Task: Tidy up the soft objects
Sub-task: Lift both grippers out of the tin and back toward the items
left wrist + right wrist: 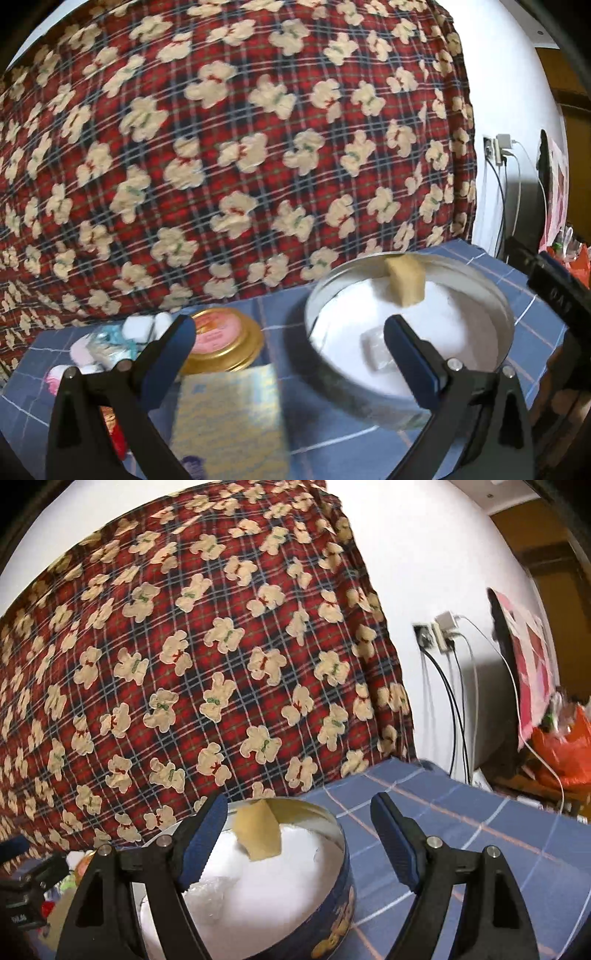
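The round tin (408,402), open and lined white, sits lower right of centre in the left wrist view on the blue checked cloth (461,266); judged to serve as the collecting bin for the soft items. A yellow sponge block (404,281) leans upright against its far inner wall and a small clear wrapped piece (373,350) lies on the floor of the tin, so part of the sorting looks done. At lower left, outside the tin, a heap of small white and pink soft pieces (138,328) waits beside a gold-lidded jar (221,341) and a scouring pad (229,417). Left gripper (291,354): jaws wide apart, nothing between them, tilted down over the gap between jar and tin. Right gripper (299,842): jaws apart, empty, nearly level, its left finger over the tin (332,897) rim. Teddy-print bedding (236,147) fills the background.
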